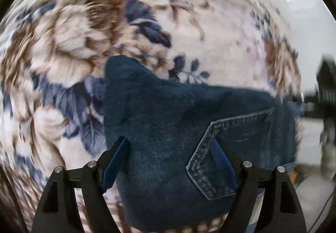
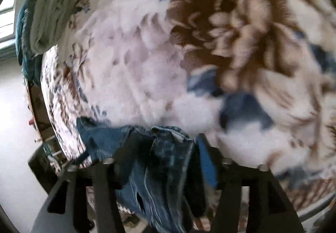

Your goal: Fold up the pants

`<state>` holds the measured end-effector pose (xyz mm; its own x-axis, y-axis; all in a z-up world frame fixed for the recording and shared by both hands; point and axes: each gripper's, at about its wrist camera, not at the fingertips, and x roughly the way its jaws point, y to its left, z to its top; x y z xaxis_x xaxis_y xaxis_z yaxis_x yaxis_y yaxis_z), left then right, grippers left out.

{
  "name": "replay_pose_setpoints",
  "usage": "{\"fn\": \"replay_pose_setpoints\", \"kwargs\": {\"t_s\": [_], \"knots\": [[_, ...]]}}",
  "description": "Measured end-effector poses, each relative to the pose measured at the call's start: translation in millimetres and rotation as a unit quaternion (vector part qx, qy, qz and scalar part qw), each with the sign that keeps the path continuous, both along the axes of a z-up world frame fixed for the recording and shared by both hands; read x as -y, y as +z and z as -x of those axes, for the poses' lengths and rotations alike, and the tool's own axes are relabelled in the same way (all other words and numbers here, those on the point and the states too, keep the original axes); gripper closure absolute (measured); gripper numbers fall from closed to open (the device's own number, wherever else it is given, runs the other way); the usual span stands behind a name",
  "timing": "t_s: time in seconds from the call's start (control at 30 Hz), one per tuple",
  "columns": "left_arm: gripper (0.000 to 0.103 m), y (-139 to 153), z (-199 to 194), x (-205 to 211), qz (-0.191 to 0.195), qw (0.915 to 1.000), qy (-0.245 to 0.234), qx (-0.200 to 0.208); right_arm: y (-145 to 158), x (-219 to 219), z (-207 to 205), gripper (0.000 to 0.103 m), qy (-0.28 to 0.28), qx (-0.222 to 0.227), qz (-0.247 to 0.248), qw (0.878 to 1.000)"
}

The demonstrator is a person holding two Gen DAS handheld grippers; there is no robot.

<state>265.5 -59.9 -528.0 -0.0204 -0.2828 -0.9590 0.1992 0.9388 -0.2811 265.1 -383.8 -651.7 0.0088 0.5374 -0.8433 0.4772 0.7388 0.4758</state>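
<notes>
Dark blue denim pants (image 1: pixel 168 128) with a stitched back pocket (image 1: pixel 212 159) fill the lower middle of the left wrist view, held over a floral blanket. My left gripper (image 1: pixel 170 144) has its blue-padded fingers on either side of a thick bunch of the denim and grips it. In the right wrist view my right gripper (image 2: pixel 166 144) is shut on a bunched, frayed part of the pants (image 2: pixel 163 165), which hangs down between the fingers. Both views are motion-blurred.
A fleece blanket (image 2: pixel 136 77) with brown and blue flowers covers the bed under both grippers. A pile of pale green and teal clothes (image 2: pixel 48 8) lies at the far left of the right wrist view. The bed edge and white floor (image 2: pixel 14 128) lie to the left.
</notes>
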Motion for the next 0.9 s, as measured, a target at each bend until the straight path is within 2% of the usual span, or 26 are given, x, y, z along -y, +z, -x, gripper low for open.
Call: {"fn": "replay_pose_setpoints", "kwargs": {"t_s": [0.07, 0.13, 0.23, 0.3, 0.33, 0.37, 0.5, 0.53, 0.63, 0.7, 0.77, 0.83, 0.87, 0.9], "knots": [[0.023, 5.7, 4.0, -12.7, 0.011, 0.9995, 0.029, 0.001, 19.2, 5.3, 22.9, 0.034, 0.014, -0.008, 0.021, 1.0], [0.023, 3.1, 10.1, -20.2, 0.021, 0.9987, 0.043, -0.014, 27.4, 2.6, 51.6, 0.034, 0.01, -0.026, 0.027, 0.999], [0.023, -6.9, 24.2, -24.3, 0.014, 0.9978, 0.057, -0.032, 13.0, -9.3, 90.8, 0.036, -0.018, -0.055, -0.042, 0.997], [0.022, -12.7, 32.5, -22.2, -0.004, 0.9982, 0.051, -0.032, 1.1, -19.2, 105.2, 0.076, -0.036, -0.057, -0.05, 0.996], [0.022, -14.7, 34.7, -21.1, -0.011, 0.9983, 0.047, -0.031, -0.9, -23.3, 111.0, 0.078, -0.054, -0.053, -0.06, 0.995], [0.022, -16.2, 35.8, -19.2, -0.016, 0.9986, 0.041, -0.029, 3.7, -27.7, 114.8, 0.085, -0.062, -0.043, -0.064, 0.995], [0.019, -24.2, 38.3, -17.7, -0.025, 0.9987, 0.027, -0.035, 36.0, -31.0, 127.5, 0.086, -0.088, -0.003, -0.083, 0.993], [0.018, -26.7, 38.7, -18.2, -0.023, 0.9986, 0.026, -0.039, 39.4, -26.6, 131.7, 0.086, -0.093, -0.002, -0.072, 0.993], [0.016, -31.3, 39.9, -19.2, -0.022, 0.9984, 0.024, -0.046, 14.4, -11.4, 142.8, 0.087, -0.082, -0.042, -0.014, 0.996], [0.015, -35.4, 40.9, -22.4, -0.014, 0.9981, 0.027, -0.054, -12.0, -8.8, 143.4, 0.087, -0.081, -0.071, -0.022, 0.994], [0.015, -36.8, 38.2, -28.1, 0.002, 0.9975, 0.037, -0.061, -27.9, -4.7, 143.1, 0.081, -0.084, -0.082, -0.038, 0.992], [0.015, -32.3, 36.9, -33.0, 0.017, 0.9974, 0.038, -0.06, -22.0, -6.5, 133.3, 0.055, -0.045, -0.07, -0.035, 0.996], [0.015, -27.0, 36.9, -36.8, 0.035, 0.9975, 0.033, -0.053, -14.0, -3.6, 129.7, 0.023, -0.034, -0.053, -0.028, 0.998], [0.015, -23.2, 36.0, -38.7, 0.047, 0.9973, 0.033, -0.045, -6.0, 1.3, 128.0, 0.01, -0.034, -0.027, -0.027, 0.999]]}}
